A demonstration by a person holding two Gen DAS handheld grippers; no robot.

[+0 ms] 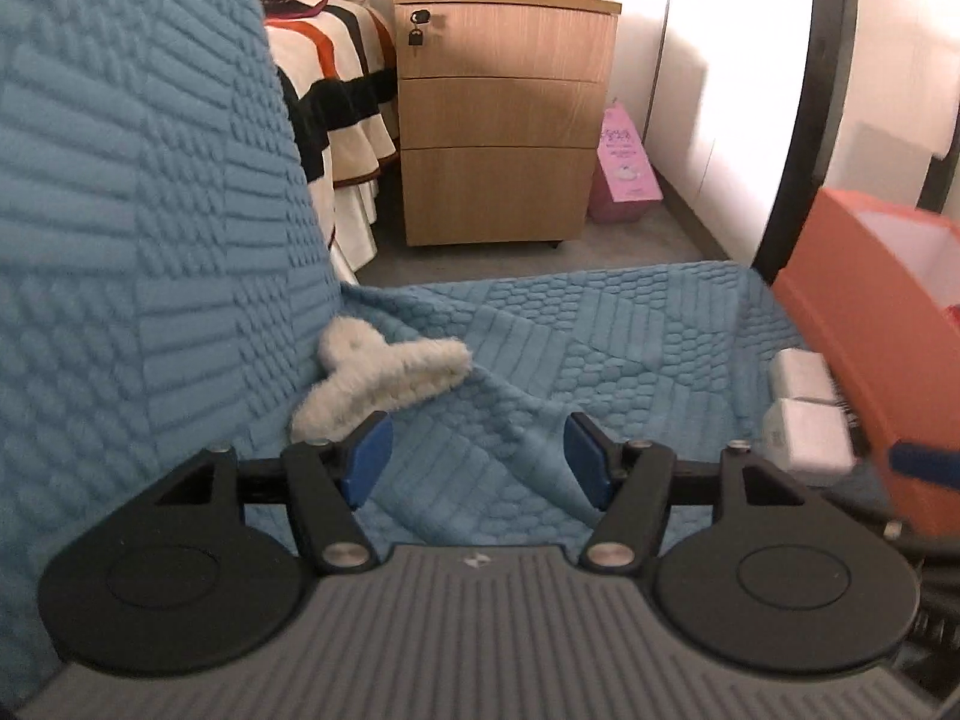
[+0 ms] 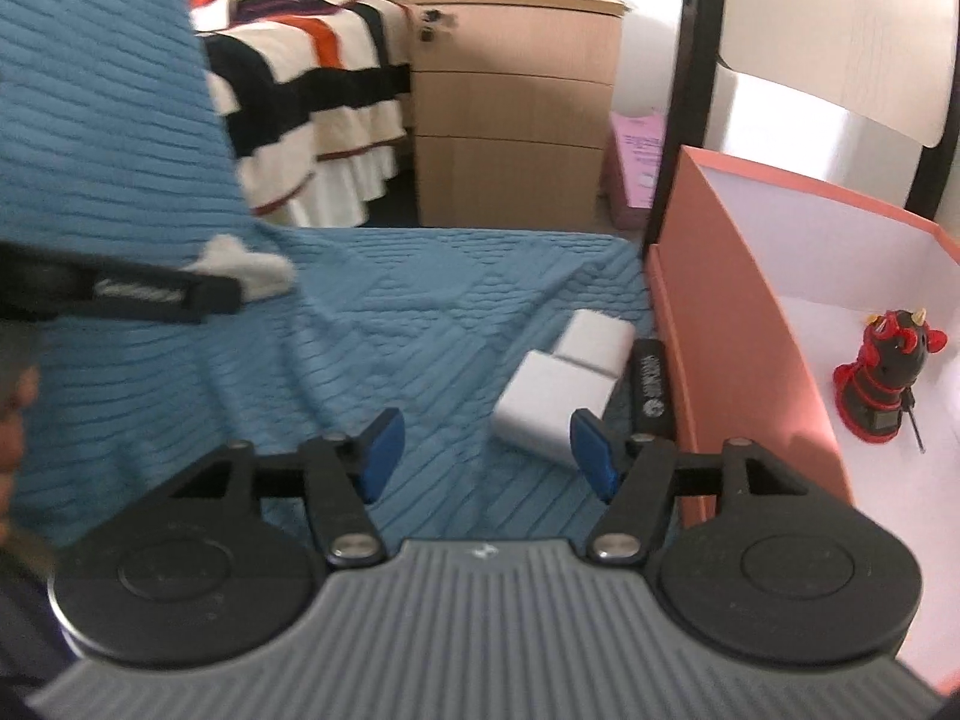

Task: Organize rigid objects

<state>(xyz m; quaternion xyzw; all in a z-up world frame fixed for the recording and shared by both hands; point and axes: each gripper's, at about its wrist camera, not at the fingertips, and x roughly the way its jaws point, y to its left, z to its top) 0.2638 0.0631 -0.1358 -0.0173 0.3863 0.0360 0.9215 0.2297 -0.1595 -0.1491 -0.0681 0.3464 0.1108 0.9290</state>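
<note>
A fluffy white hair claw (image 1: 378, 378) lies on the blue textured cover (image 1: 540, 348) where the seat meets the backrest. My left gripper (image 1: 478, 450) hovers open just in front of it, nothing between its pads. Two white plug adapters (image 2: 558, 384) lie side by side on the cover (image 2: 420, 312), with a black printed bar (image 2: 651, 384) against the orange box (image 2: 738, 312). My right gripper (image 2: 487, 456) is open; its right pad is next to the nearer adapter, not pressing it. A red and black figurine (image 2: 879, 384) stands inside the box. In the left wrist view, the adapters (image 1: 804, 414) and box (image 1: 870, 324) sit at the right.
Beyond the seat's far edge is grey floor with a wooden three-drawer cabinet (image 1: 498, 120), a bed with a striped cover (image 1: 336, 78) and a pink pack (image 1: 624, 168) against the wall. A black curved frame (image 1: 804, 120) rises behind the orange box. The blue backrest (image 1: 150, 180) walls the left.
</note>
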